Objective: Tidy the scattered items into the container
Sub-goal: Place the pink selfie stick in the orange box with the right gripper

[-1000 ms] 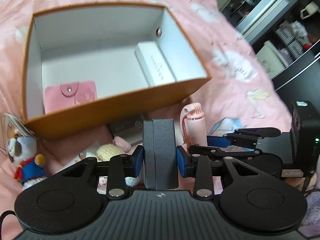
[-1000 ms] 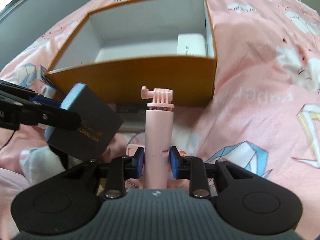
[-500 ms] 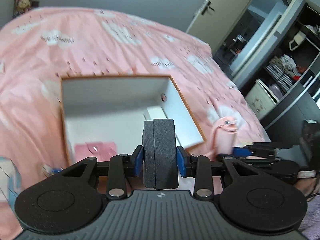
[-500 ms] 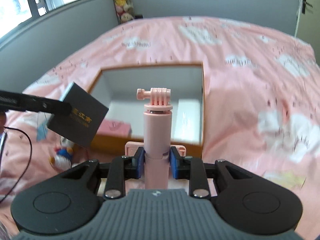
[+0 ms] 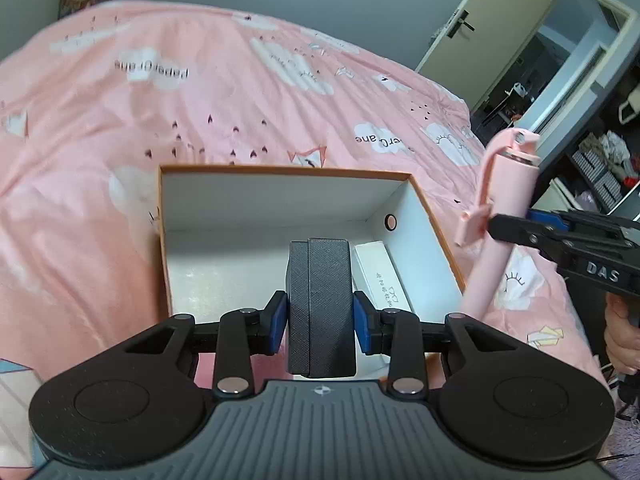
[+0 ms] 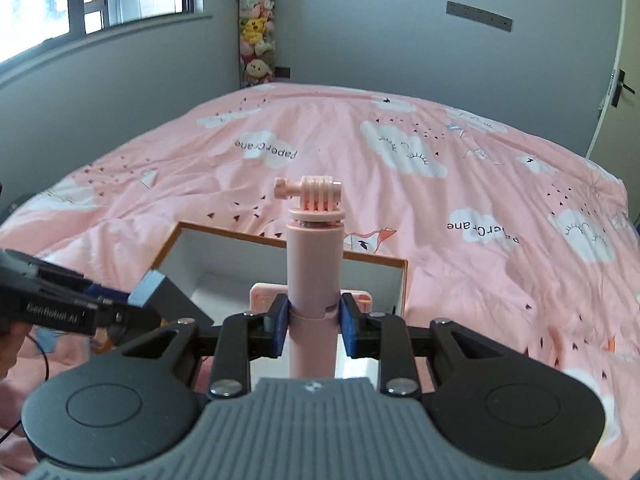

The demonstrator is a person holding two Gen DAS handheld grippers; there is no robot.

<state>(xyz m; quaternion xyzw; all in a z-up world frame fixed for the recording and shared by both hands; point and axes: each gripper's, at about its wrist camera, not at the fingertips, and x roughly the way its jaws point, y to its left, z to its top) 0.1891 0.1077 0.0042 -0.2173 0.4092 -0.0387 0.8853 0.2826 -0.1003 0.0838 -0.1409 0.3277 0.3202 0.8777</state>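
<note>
Left wrist view: the left gripper [image 5: 320, 322] fills the lower half, its blue-padded jaws clenched on a small dark grey textured box [image 5: 321, 304] held upright. Directly behind it, toward 12 o'clock, an open orange cardboard box with white inner walls [image 5: 280, 200] sits on the bed with a pink cloud-print quilt [image 5: 120, 120]. A slim white rectangular case [image 5: 380, 278] lies inside along the container's right wall. At 3 o'clock, the right gripper [image 5: 494, 226] reaches in from the right edge, grasping a pink plastic selfie stick [image 5: 502, 216] that tilts up and to the right, just beside the container's right rim.

Right wrist view: the right gripper [image 6: 314, 324] has its jaws closed around the selfie stick's [image 6: 315, 276] round shaft, the ribbed mount head pointing to 12 o'clock. The orange container [image 6: 396, 264] lies just beyond, partly hidden by the stick. At 9 o'clock the left gripper [image 6: 132, 304] holds the dark box [image 6: 168, 300] over the container's left side.

Both items appear to hover over or near the opening, not yet placed. To finish well, lower the dark box onto bare floor left of the white case before letting go. The stick looks long, so lay it flat, perhaps diagonally, and take turns so the grippers do not collide.
</note>
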